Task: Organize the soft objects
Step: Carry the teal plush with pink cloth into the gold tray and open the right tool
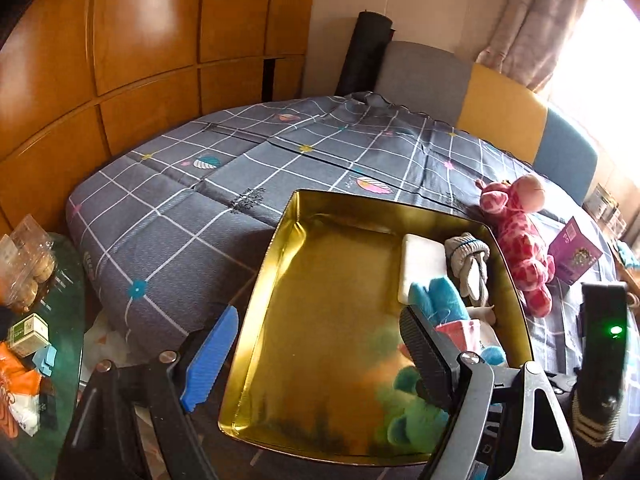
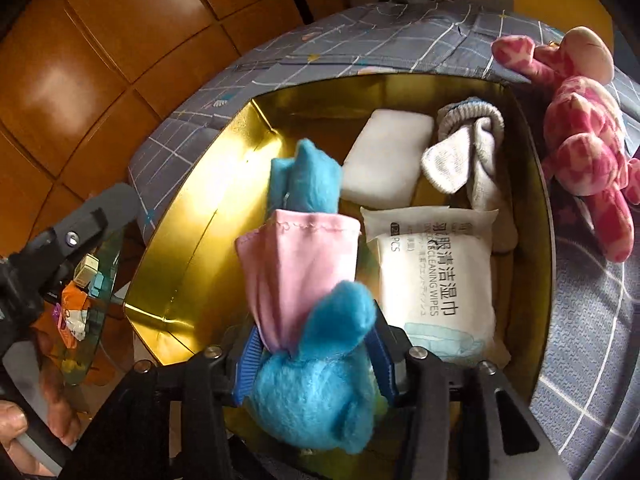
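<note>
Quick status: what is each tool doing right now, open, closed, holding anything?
Left tool: open, holding nothing, straddling the gold metal tin's left wall.
Right tool: the fluffy blue plush toy in a pink cloth sits between its blue pads; grip cannot be told.

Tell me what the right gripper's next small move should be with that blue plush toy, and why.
Probably open the right gripper fully and draw it back. The blue plush toy already hangs over the gold tin, beside the wipes pack and white sponge, with the blue fingers close at its sides. The pink giraffe on the bed looks like the next pick.
</note>
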A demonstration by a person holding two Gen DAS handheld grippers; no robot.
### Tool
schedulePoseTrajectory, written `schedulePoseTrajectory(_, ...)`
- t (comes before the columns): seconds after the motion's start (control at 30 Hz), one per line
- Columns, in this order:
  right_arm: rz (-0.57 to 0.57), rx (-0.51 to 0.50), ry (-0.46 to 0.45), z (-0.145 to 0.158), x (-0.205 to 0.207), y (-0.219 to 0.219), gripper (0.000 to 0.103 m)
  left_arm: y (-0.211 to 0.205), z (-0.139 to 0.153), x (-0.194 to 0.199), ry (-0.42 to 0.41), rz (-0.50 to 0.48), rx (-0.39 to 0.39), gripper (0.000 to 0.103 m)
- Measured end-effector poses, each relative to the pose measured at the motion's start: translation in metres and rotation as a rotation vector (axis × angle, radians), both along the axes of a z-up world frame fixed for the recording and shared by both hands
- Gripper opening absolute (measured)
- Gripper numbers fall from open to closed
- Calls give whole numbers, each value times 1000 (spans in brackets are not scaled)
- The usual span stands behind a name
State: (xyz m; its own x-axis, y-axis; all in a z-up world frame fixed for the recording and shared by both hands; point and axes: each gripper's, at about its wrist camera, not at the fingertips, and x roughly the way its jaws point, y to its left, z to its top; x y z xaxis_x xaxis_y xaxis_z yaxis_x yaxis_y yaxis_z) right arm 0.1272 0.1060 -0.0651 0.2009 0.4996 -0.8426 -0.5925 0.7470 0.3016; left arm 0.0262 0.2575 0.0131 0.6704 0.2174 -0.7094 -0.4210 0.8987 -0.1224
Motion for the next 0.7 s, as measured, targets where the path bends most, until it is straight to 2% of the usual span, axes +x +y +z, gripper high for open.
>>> schedulePoseTrajectory(0.17,-40,9,-72,16,-4,-15,53,-8,2,1,-3,-19,9,84)
schedulePoseTrajectory(0.43,-131,-5,-172,36,-10,-45,53,-22,6,1,-6,-53,19,84)
schedulePoseTrajectory(0.63,-174,5,-203,42,-11,-59,53,-34,5,1,0,-89,28,84)
schedulePoseTrajectory(0.7,-187,21,-213,44,-13,-64,56,-38,6,1,0,-97,31,84)
